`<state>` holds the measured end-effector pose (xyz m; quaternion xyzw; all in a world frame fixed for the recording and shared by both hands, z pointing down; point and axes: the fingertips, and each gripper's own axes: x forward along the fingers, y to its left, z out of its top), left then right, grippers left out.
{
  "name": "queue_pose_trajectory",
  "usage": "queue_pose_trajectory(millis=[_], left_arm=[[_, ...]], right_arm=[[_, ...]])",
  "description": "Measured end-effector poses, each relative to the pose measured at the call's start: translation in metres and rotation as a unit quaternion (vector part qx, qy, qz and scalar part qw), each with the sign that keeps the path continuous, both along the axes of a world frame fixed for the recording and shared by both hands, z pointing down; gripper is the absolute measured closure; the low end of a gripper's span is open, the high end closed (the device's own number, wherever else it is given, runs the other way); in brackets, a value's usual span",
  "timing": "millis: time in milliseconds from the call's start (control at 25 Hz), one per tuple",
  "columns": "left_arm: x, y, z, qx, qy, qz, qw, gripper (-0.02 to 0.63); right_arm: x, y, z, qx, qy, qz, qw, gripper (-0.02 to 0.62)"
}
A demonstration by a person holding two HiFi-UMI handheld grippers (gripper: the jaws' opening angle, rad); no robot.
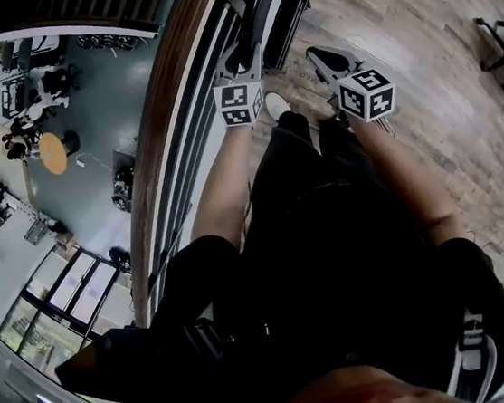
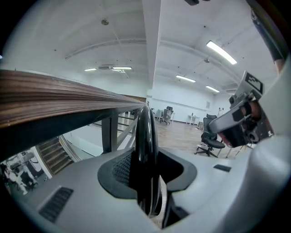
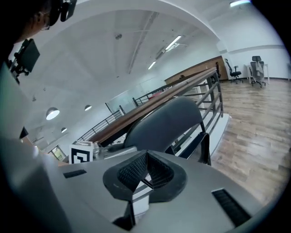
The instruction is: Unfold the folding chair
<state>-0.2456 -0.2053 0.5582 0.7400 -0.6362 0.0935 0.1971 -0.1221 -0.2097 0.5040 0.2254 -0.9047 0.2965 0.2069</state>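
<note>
The folding chair leans folded against the balcony railing at the top of the head view; its dark backrest fills the middle of the right gripper view. My left gripper is shut on a glossy black tube of the chair's frame, which stands upright between its pads. In the head view this left gripper reaches the chair's near edge. My right gripper is shut with its pads together and nothing between them. It hangs just right of the chair, apart from it.
A wooden handrail on dark metal bars runs diagonally along my left, with a lower floor far beneath it. Wood plank flooring spreads to the right. A black office chair stands at the far right, and others stand further back.
</note>
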Motion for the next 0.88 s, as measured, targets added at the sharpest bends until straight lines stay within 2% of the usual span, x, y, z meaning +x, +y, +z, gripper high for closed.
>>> queue_pose_trajectory(millis=[280,400,520,680,880], left_arm=[[0.024,0.008,-0.012,-0.006,-0.011,0.003,0.9999,0.486],[0.038,0.010,-0.015,-0.010,-0.013,0.014,0.9998,0.486],[0.054,0.013,-0.013,-0.014,-0.016,0.023,0.9995,0.489],[0.074,0.013,-0.010,-0.018,-0.018,0.037,0.9990,0.491],[0.085,0.017,-0.010,-0.022,-0.021,0.045,0.9985,0.492]], right_arm=[[0.001,-0.023,0.057,-0.092,-0.002,0.058,0.994,0.586],[0.003,-0.033,0.088,-0.131,0.011,0.095,0.987,0.522],[0.010,-0.037,0.121,-0.168,0.028,0.127,0.977,0.476],[0.023,-0.053,0.155,-0.185,0.052,0.186,0.963,0.416],[0.036,-0.065,0.193,-0.221,0.073,0.260,0.937,0.347]])
